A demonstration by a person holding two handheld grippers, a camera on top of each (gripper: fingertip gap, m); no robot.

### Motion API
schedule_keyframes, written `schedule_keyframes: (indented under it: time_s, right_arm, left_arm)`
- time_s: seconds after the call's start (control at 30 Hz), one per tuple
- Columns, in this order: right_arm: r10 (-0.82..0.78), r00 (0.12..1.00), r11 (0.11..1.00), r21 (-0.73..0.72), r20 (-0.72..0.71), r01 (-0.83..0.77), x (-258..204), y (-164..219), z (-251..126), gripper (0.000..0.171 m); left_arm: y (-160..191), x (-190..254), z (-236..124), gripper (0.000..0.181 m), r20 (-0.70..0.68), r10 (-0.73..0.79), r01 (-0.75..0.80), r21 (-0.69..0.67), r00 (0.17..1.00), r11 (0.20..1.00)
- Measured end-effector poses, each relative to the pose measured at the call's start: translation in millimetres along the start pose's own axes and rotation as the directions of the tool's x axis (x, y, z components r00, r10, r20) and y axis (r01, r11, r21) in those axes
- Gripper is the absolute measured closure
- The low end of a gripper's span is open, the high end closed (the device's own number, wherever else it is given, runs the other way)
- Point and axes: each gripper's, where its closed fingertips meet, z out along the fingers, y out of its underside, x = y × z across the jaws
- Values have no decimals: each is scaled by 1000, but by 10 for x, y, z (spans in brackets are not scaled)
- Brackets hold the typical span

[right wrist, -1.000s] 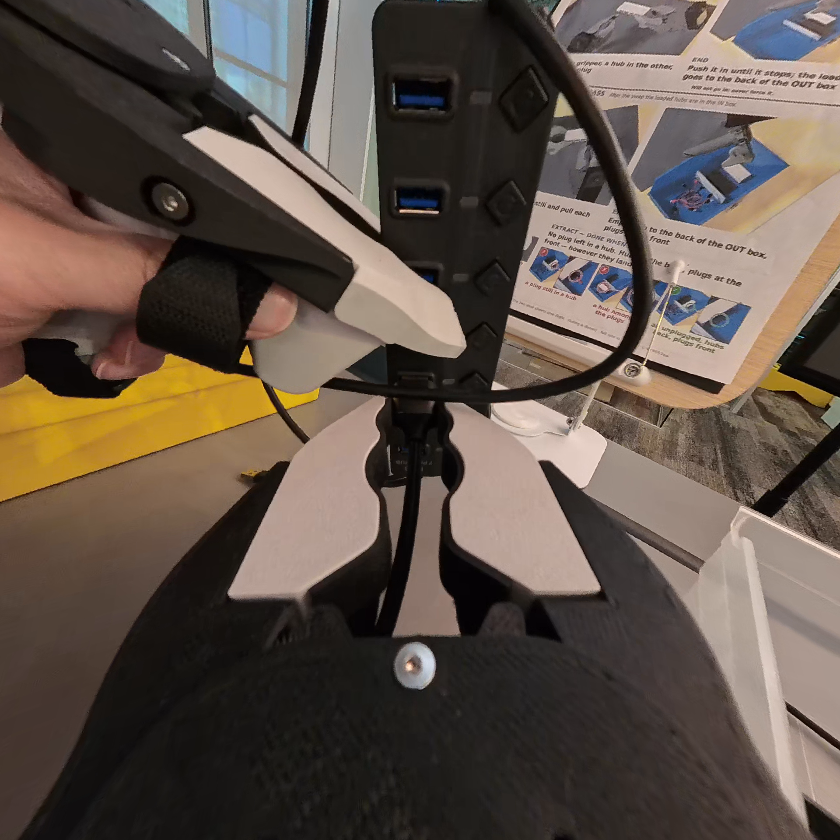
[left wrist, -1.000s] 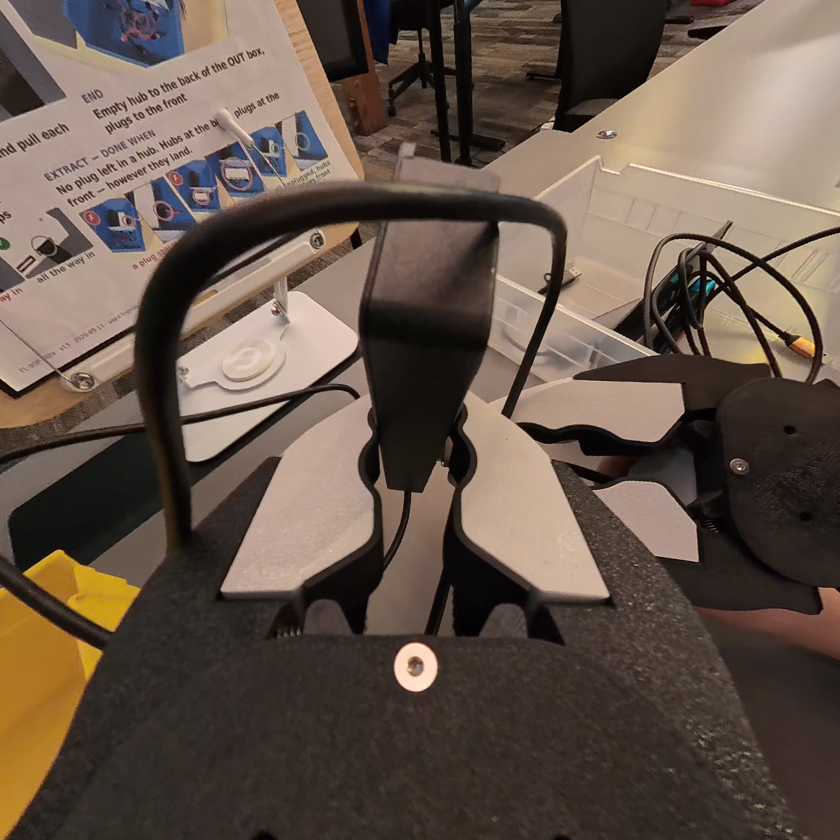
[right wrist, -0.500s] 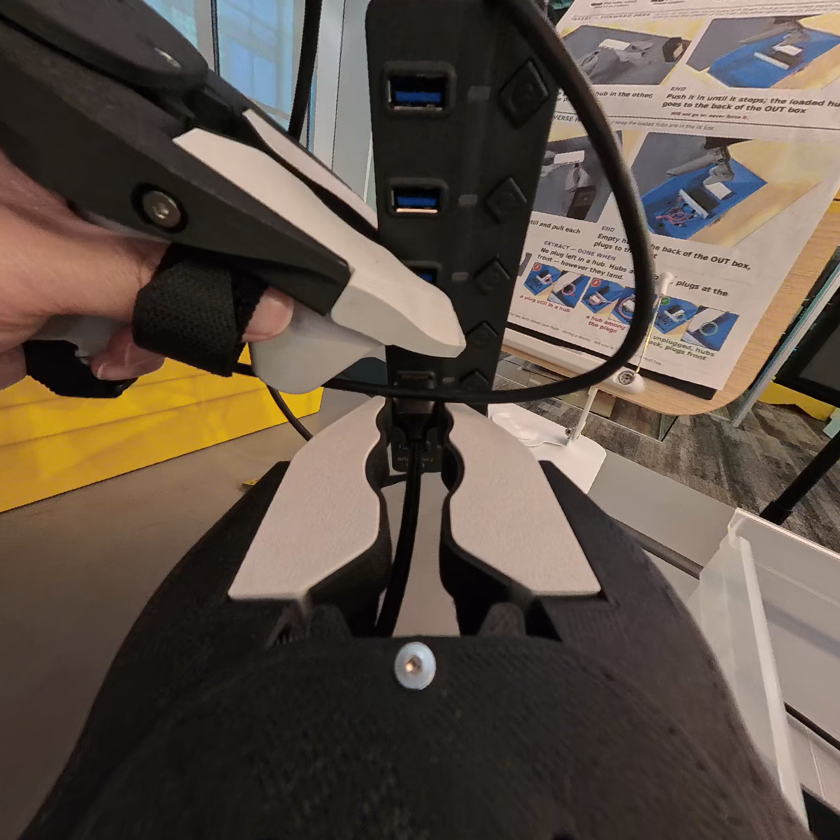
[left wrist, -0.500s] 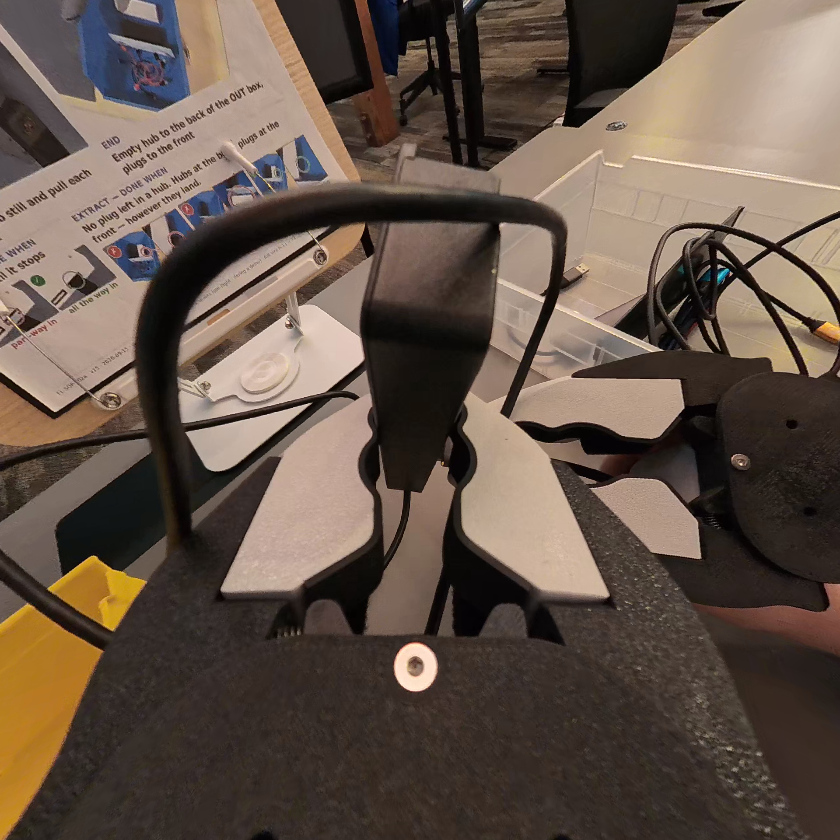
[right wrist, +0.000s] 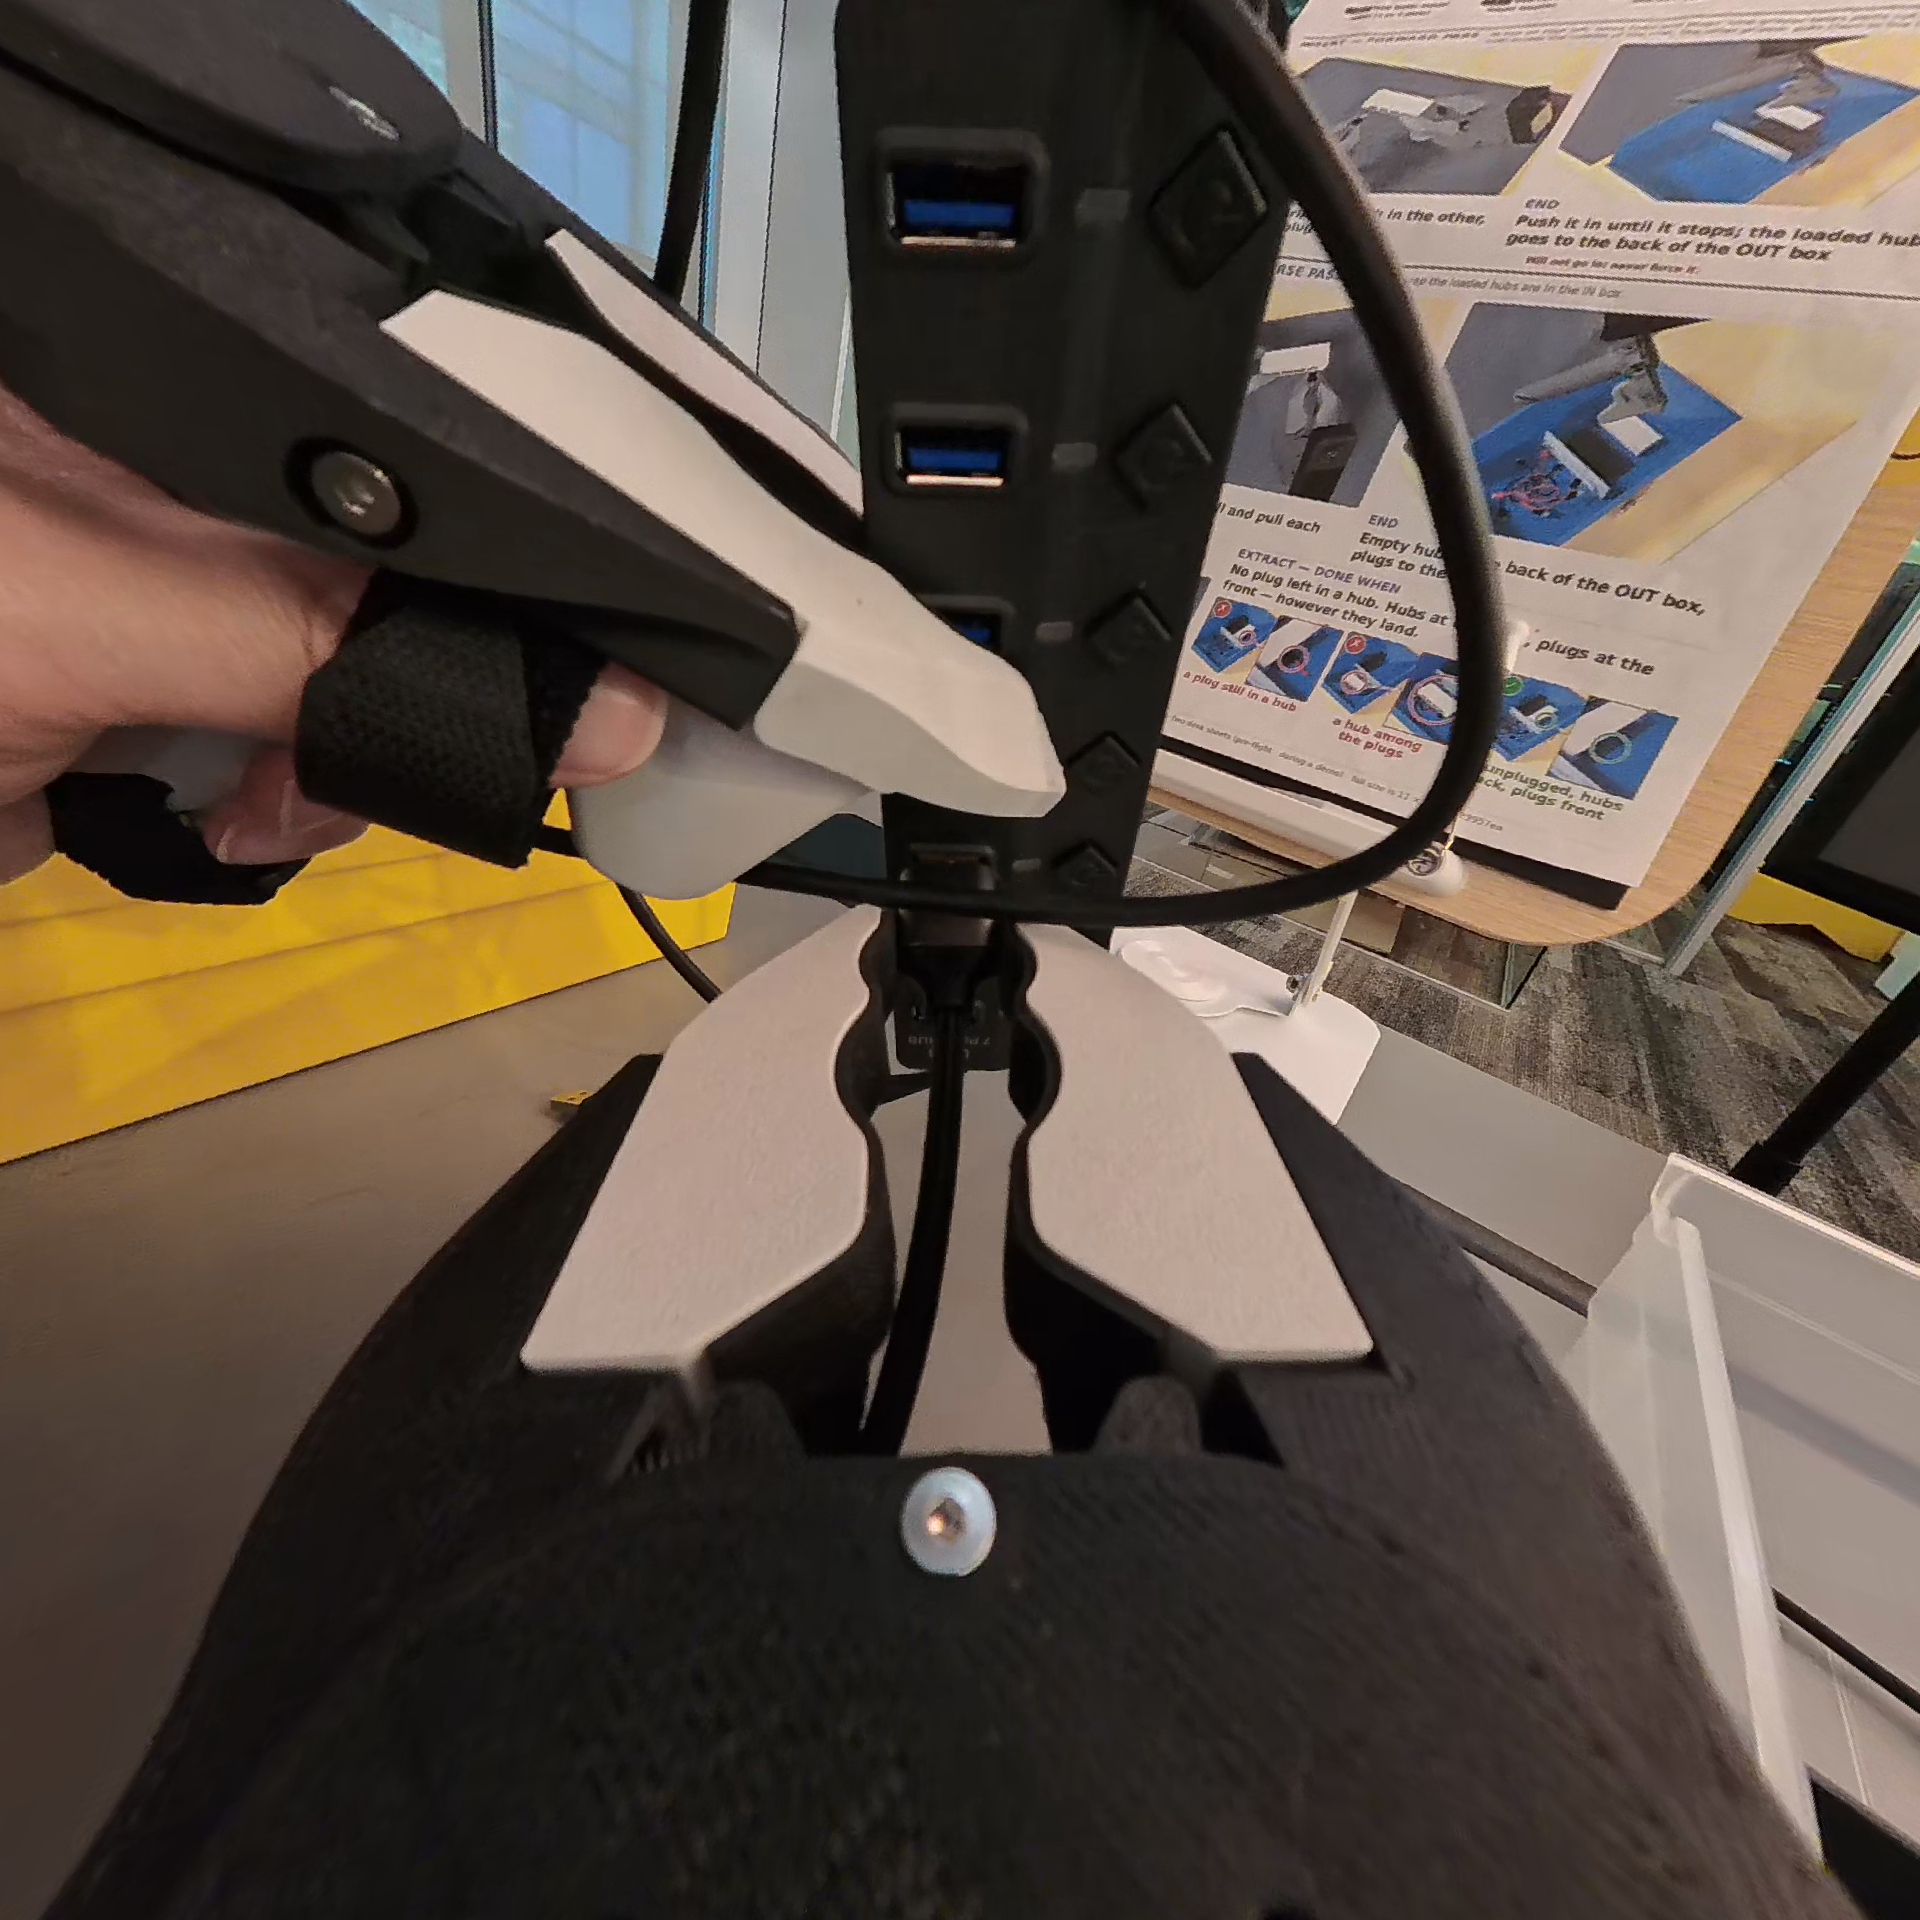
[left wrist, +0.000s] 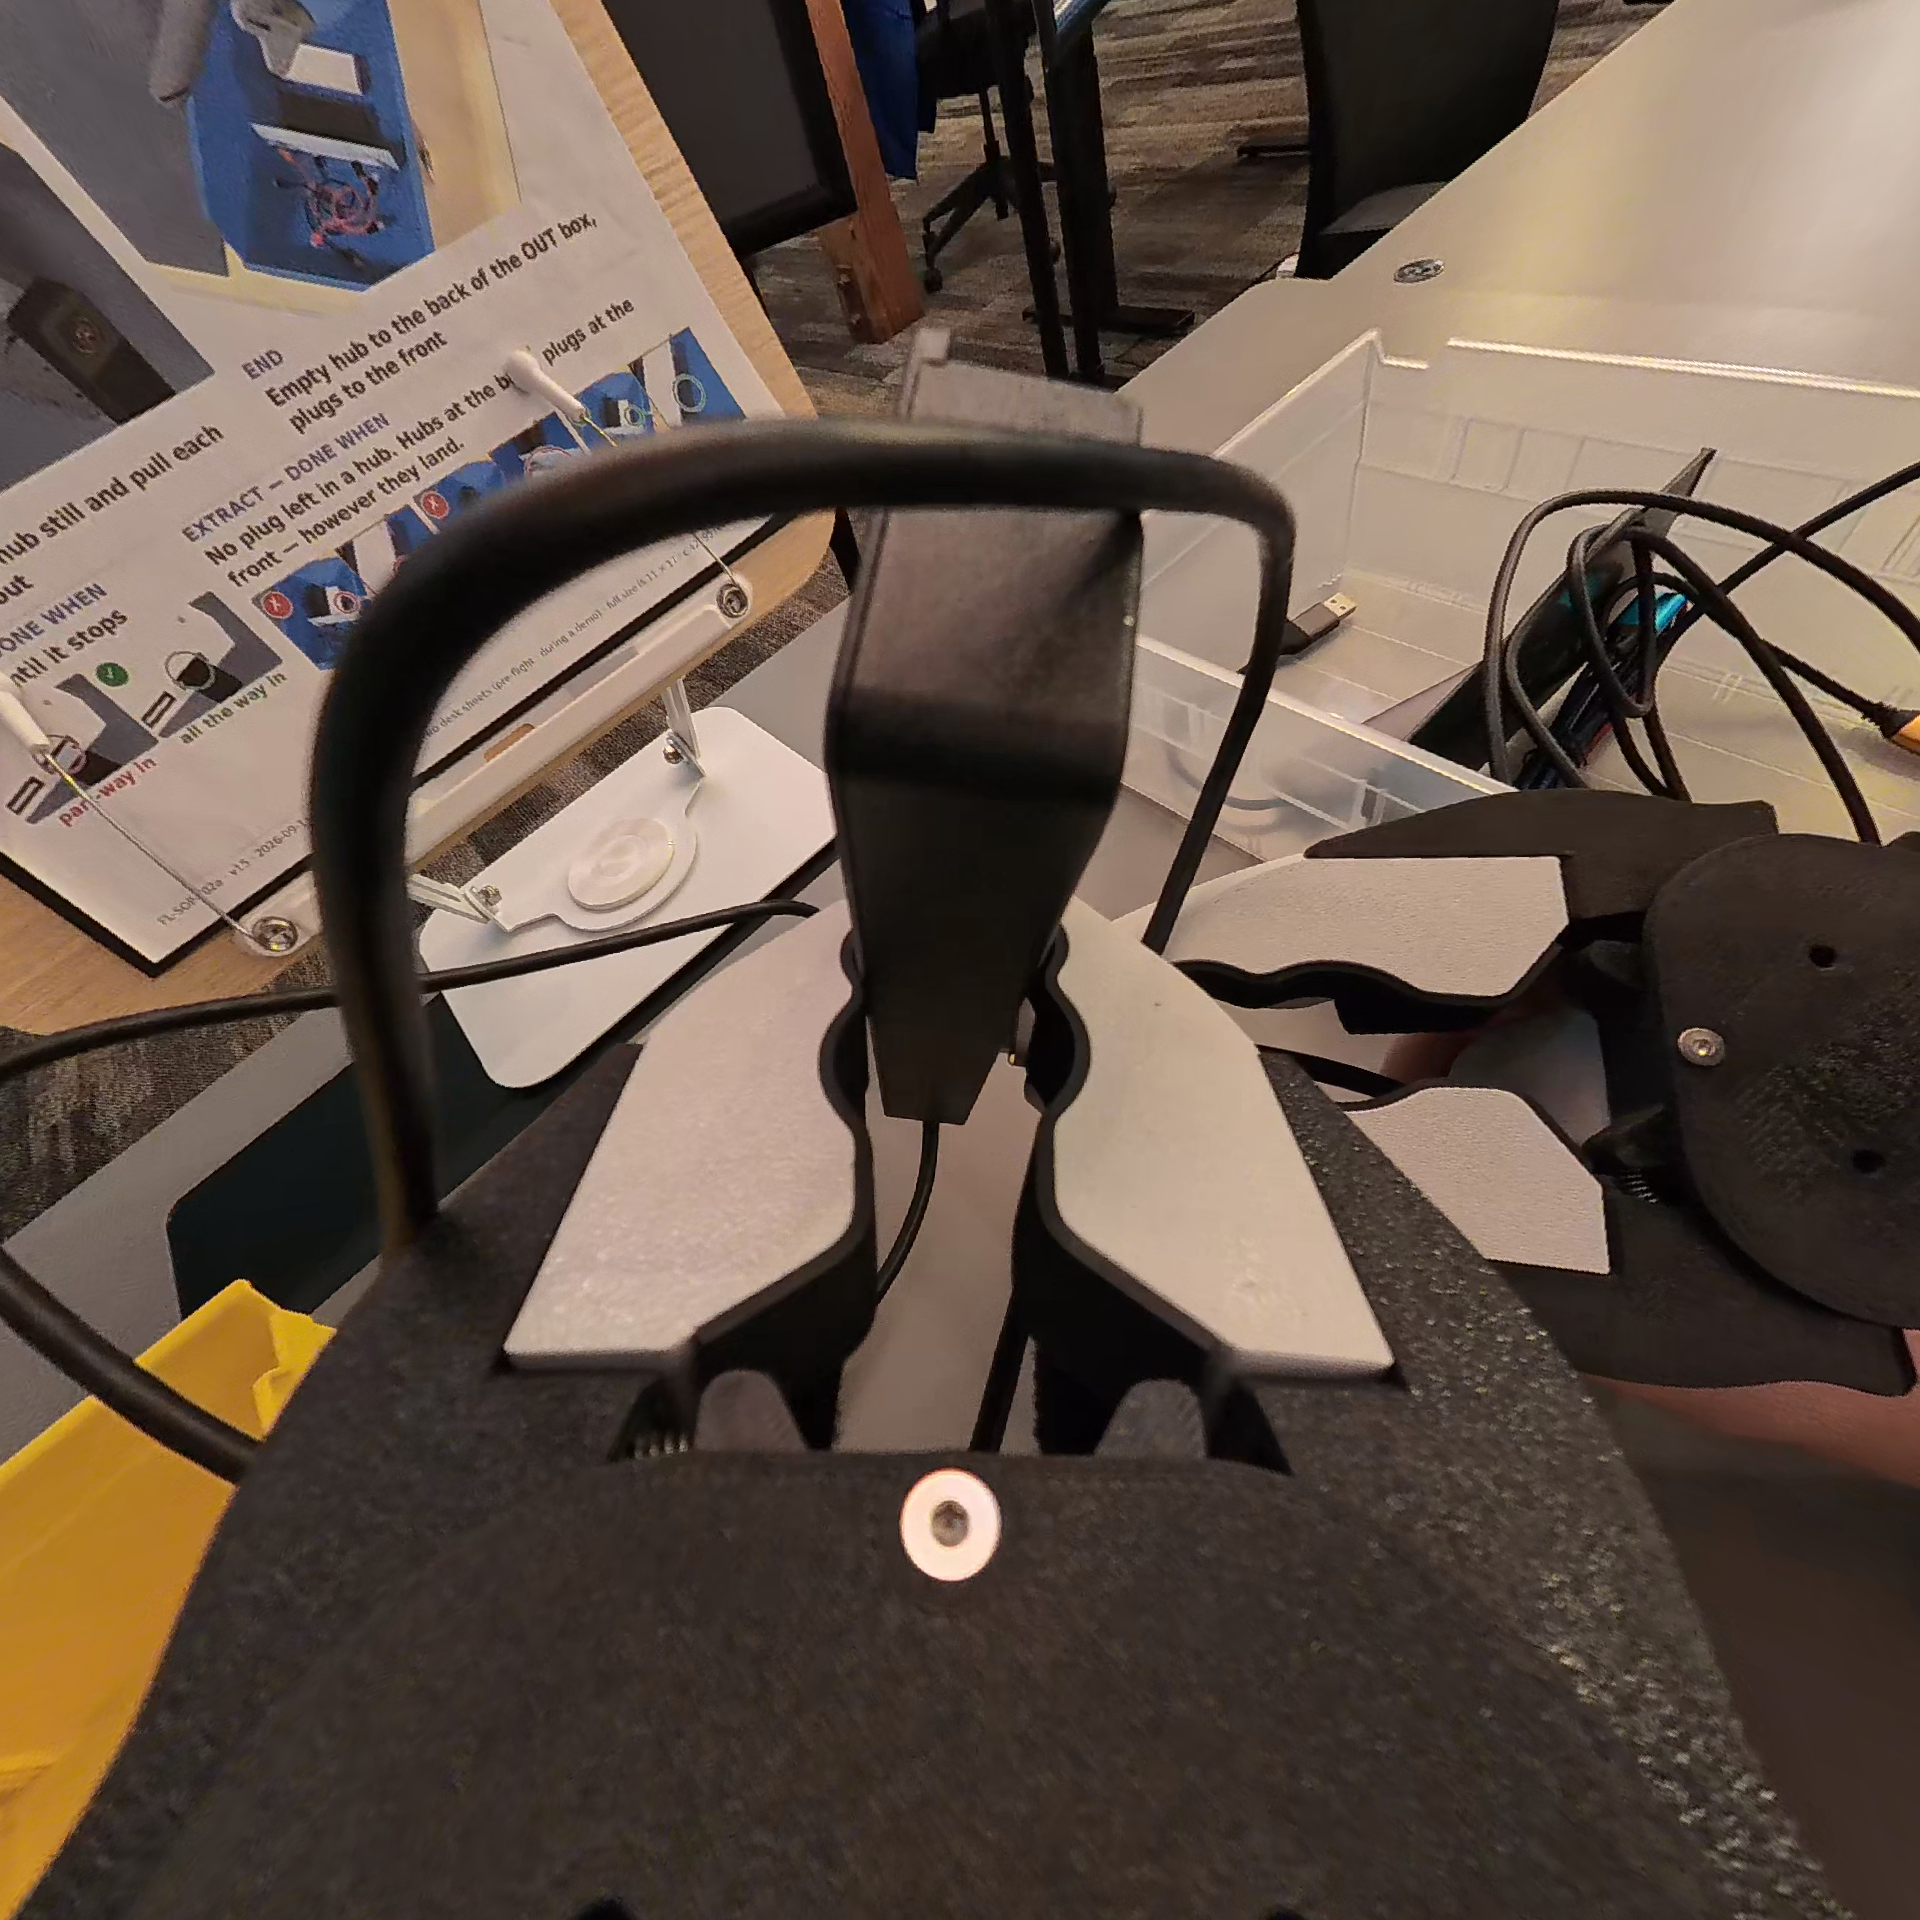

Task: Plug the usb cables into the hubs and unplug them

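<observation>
2 grippers pinch: left gripper (left wrist: 951, 1023) the upright hub (left wrist: 982, 727), right gripper (right wrist: 948, 997) its bottom plug (right wrist: 948, 935).

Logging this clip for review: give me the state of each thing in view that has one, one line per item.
left gripper: shut on the hub's end.
hub: held upright off the table; upper blue ports empty.
right gripper: shut on the usb plug.
usb plug: at the hub's lowest port; how deep it sits cannot be told.
black cable: arched in a loop over the hub.
clear bin: open, cables lying in it.
</observation>
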Motion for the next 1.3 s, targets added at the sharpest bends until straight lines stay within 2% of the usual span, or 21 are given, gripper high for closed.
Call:
schedule_keyframes:
  time_s: [1.3]
  right_arm:
    - [1, 1000, 1000, -5, -1, -1, 5, 13, -3, 153]
  left_arm:
    - [-2, 21, 1, 154, 21, 39, -39, -2, 999, 999]
